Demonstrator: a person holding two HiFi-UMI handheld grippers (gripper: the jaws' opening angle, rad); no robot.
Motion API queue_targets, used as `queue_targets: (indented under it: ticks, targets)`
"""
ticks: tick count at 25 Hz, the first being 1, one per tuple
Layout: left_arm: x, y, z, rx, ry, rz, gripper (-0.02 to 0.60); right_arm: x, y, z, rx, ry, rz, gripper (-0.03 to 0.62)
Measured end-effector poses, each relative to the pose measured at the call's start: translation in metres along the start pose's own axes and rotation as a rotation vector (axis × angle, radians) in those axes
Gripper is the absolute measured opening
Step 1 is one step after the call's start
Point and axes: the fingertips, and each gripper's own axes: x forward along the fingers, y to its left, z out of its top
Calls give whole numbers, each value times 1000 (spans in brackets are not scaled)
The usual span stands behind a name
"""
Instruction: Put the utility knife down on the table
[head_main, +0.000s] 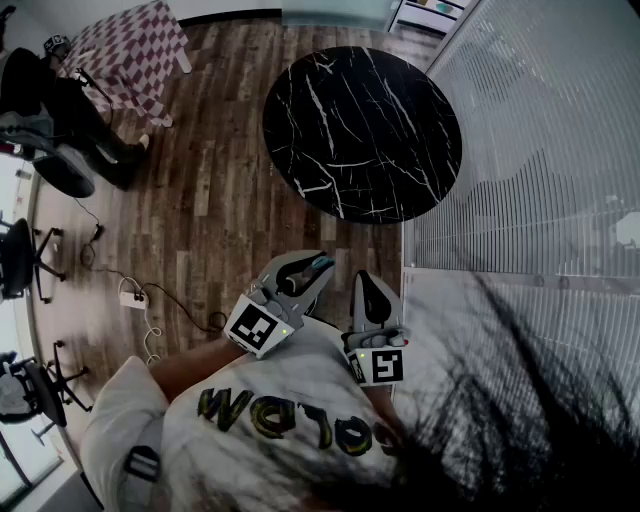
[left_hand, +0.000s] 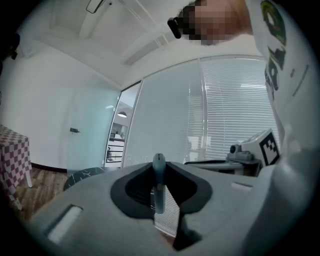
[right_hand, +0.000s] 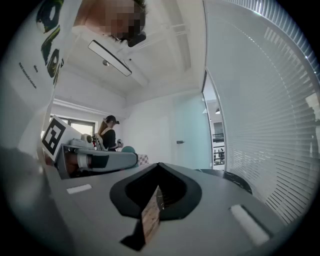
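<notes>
The left gripper (head_main: 306, 276) is closed part-way on the utility knife (left_hand: 158, 181). Its jaws clamp the slim blue-grey body, which stands upright between the pads and protrudes past the tips. The right gripper (head_main: 368, 292) has its jaws together and holds nothing. Both grippers are held close to the person's chest, roughly level, above the wood floor (head_main: 210, 200). The knife is in the air, well short of the near edge of the round black marble table (head_main: 360, 130).

Procedure for the step in hand, the carry to the table:
1. Keep the clamp firm. The body is thin and looks smooth, so it is likely to pivot if the grip slackens.
2. Bring the left gripper forward past the near edge, toward the middle of the top and away from the rim.
3. Lower the knife until it touches the marble, broad side down, before opening the jaws.
4. Whether the blade is extended cannot be made out, so treat the protruding end as sharp.
5. Keep the right gripper clear of the path.
</notes>
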Motion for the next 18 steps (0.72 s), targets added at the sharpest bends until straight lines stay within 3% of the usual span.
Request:
queue_targets:
  ticks: [18]
  targets:
    - [33,-29,-10,24,32,3,69,-22,-41,-13,34,0,-7,2]
